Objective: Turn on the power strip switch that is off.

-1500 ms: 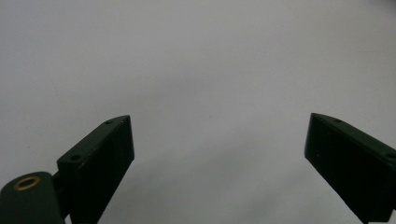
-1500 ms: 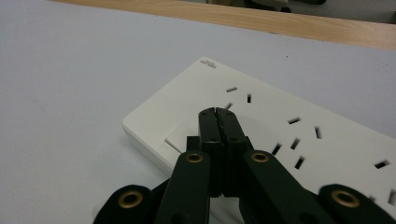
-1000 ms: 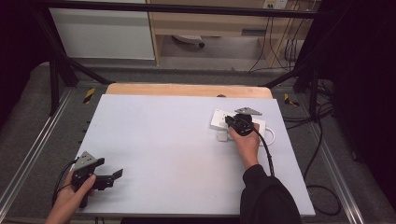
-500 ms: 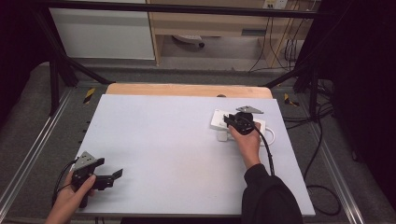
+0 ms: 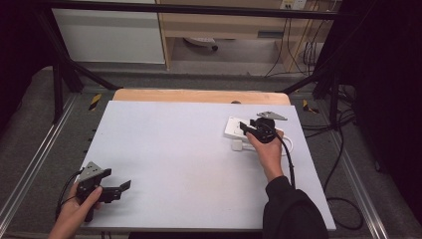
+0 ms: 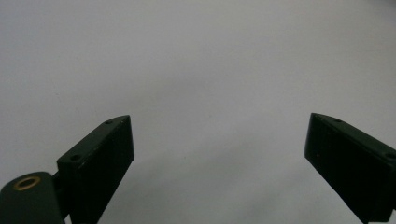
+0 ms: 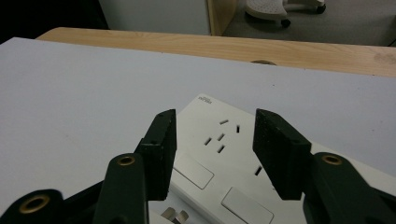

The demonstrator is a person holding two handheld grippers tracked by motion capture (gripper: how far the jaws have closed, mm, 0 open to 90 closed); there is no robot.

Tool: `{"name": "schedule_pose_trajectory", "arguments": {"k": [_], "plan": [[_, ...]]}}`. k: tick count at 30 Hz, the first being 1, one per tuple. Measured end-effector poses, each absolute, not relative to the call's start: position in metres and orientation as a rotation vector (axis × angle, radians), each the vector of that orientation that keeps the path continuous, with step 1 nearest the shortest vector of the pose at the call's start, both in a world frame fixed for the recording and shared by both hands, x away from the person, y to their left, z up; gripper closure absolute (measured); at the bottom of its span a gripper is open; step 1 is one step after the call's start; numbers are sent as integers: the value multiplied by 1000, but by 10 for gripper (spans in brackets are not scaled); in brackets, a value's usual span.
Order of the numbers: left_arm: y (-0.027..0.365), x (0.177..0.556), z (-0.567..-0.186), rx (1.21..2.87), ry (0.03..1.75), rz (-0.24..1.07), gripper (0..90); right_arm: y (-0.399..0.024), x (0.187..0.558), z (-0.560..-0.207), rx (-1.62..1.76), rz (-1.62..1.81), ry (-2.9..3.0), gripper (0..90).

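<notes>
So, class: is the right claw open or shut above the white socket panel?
Open. The right claw shows a gap between its jaws, the socket panel visible through it.

I am working in what is looking like a lab or test bay rather than a home; I am sitting at a pale grey worktop [image 5: 189, 159] that is lying on a wooden bench [image 5: 199, 95]; a black metal frame [image 5: 189, 7] is standing around the station, and aluminium rails [image 5: 30, 172] are running along both sides over grey carpet [image 5: 30, 104]; bundles of black cables [image 5: 311, 45] are hanging down beyond the bench, near plain white cabinets [image 5: 109, 32] and a wheeled chair base [image 5: 201, 43]; a white socket panel [image 7: 224, 158] is lying loose on the worktop as a test piece.
</notes>
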State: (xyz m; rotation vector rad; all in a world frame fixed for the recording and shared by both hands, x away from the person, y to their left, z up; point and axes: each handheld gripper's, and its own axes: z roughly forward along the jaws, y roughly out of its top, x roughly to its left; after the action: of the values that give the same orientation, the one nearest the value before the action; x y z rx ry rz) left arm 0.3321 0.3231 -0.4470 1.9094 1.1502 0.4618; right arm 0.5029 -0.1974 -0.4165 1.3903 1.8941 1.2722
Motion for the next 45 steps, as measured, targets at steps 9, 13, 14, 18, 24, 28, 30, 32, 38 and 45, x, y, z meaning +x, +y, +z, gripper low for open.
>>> {"name": "schedule_pose_trajectory", "arguments": {"k": [9, 13, 14, 18, 24, 28, 30, 32, 38, 45], "plan": [[323, 332, -447, 1911, 1153, 461, 82, -200, 495, -406, 1383, 1287, 1889, 363], [323, 332, -447, 1910, 1153, 460, 82, -202, 493, -401, 1373, 1289, 1885, 312], [323, 332, -447, 1911, 1153, 460, 82, -203, 492, -400, 1373, 1290, 1884, 305], [323, 332, -447, 1910, 1154, 461, 82, -205, 490, -397, 1369, 1293, 1883, 259], [323, 332, -448, 1910, 1153, 461, 82, -206, 487, -392, 1372, 1288, 1876, 128], [323, 332, -447, 1910, 1154, 460, 82, -207, 484, -389, 1377, 1284, 1875, 68], [323, 332, -447, 1910, 1154, 461, 82, -208, 483, -387, 1382, 1292, 1876, 49], [323, 332, -448, 1910, 1153, 461, 82, -209, 481, -385, 1379, 1292, 1885, 51], [323, 332, -448, 1911, 1158, 461, 82, -212, 472, -376, 1349, 1271, 1914, 44], [323, 332, -448, 1909, 1163, 461, 82, -215, 457, -367, 1298, 1284, 1879, 45]]}}
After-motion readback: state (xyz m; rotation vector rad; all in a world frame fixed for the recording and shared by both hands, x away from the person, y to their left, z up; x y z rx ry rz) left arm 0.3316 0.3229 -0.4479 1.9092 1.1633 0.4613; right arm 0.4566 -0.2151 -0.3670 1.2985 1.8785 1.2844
